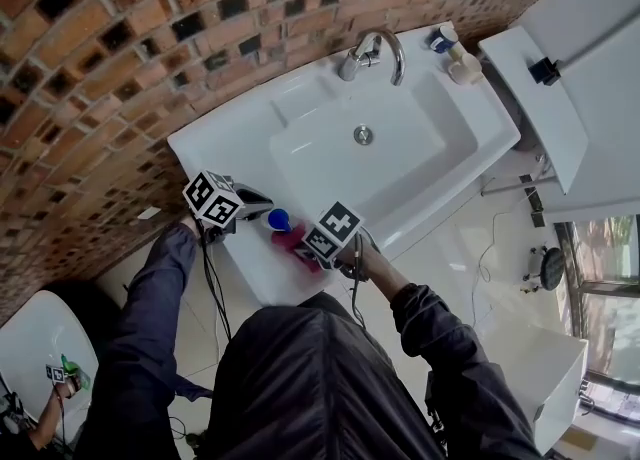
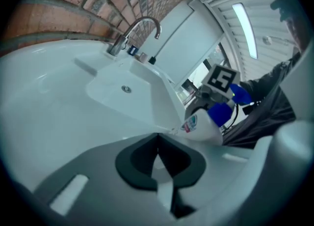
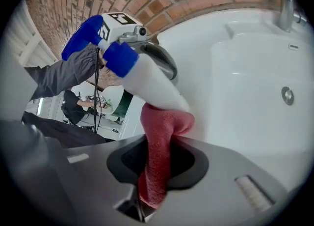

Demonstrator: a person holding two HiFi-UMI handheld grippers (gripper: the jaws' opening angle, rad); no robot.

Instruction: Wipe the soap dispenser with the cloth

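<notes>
The soap dispenser point(image 1: 279, 220), a white bottle with a blue pump, stands on the near left corner of the white sink point(image 1: 228, 140). My right gripper point(image 1: 306, 249) is shut on a red cloth point(image 1: 293, 244) and holds it against the bottle's side. In the right gripper view the cloth point(image 3: 159, 141) hangs from the jaws and its folded top touches the dispenser point(image 3: 152, 85) low on its body. My left gripper point(image 1: 257, 207) sits just left of the bottle. In its own view the left gripper point(image 2: 157, 139) is shut on nothing, with the dispenser point(image 2: 208, 122) to the right of its tips.
A chrome faucet point(image 1: 376, 52) stands at the back of the basin, with two small bottles point(image 1: 452, 54) on the rim to its right. A brick wall point(image 1: 90, 68) runs behind. A white fixture point(image 1: 560, 78) stands on the right. Another person point(image 1: 50, 393) is at lower left.
</notes>
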